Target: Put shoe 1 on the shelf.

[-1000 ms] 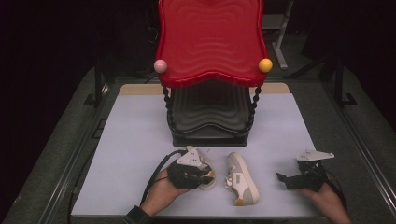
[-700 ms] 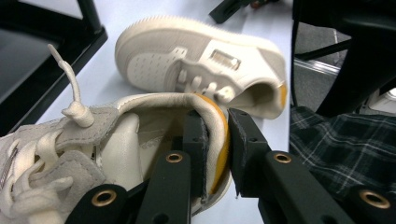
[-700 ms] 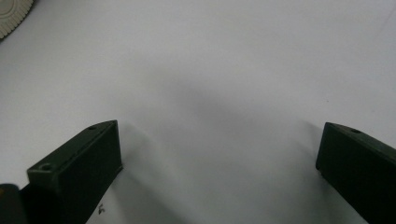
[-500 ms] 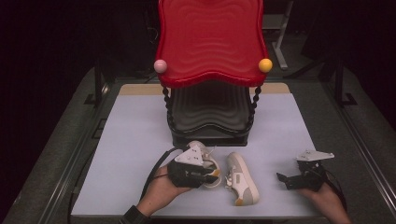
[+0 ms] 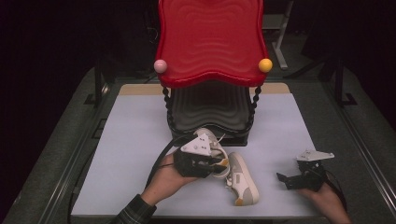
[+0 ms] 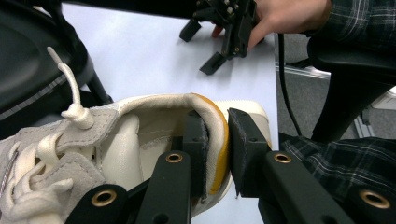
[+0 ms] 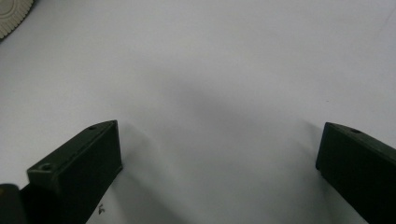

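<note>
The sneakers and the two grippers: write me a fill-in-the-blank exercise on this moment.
1. The left gripper is shut on the ____ collar of a cream sneaker.
2. The second sneaker lies on the ____ table mat.
3. The right gripper has its jaws ____ and holds nothing.
4. The top tier of the shoe rack is ____ in colour.

Missing words: heel; white; open; red

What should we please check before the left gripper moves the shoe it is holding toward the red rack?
1. Grip: left gripper shut on the heel collar of the cream lace-up sneaker, one jaw inside, one outside: ok.
2. Shoe lifted free of the table: cannot tell.
3. Second cream sneaker lying on the pale table mat, close beside the held one: not ok.
4. Right gripper open, resting apart from both shoes: ok.
5. Black lower shelf under the red wavy top shelf free: ok.
</note>
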